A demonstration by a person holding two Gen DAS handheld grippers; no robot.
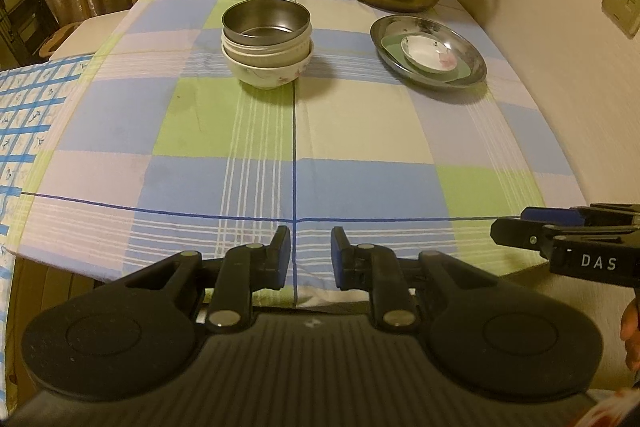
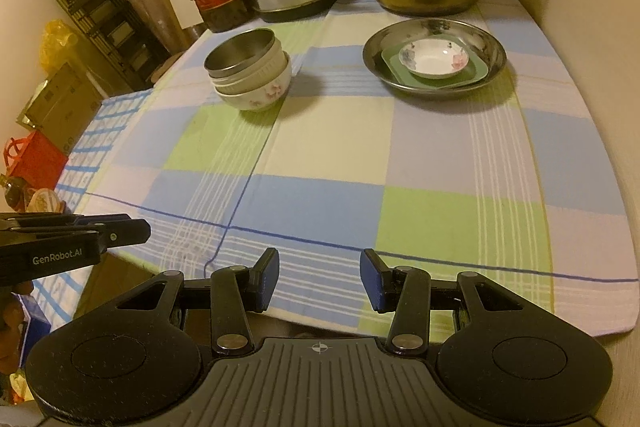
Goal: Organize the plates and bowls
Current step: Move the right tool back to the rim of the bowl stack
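On the checked tablecloth [image 1: 360,131], a steel bowl [image 1: 266,21] is nested atop stacked ceramic bowls [image 1: 267,67] at left; at right, a steel plate [image 1: 472,59] holds a green tray [image 1: 460,71] and small saucer [image 1: 428,57]. Left gripper [image 1: 311,255] and right gripper [image 2: 319,277] are held parted, empty.

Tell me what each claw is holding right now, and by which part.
Nothing is held. The left claw and right claw are both open and empty, near the table's front edge, far from the stacked bowls and the plates.

Tablecloth [image 1: 360,131] being patterned in blue, green, lilac, cream checks; small dish [image 2: 434,61] being marked with pink florals; fingers [image 2: 266,279] being padded in blue.
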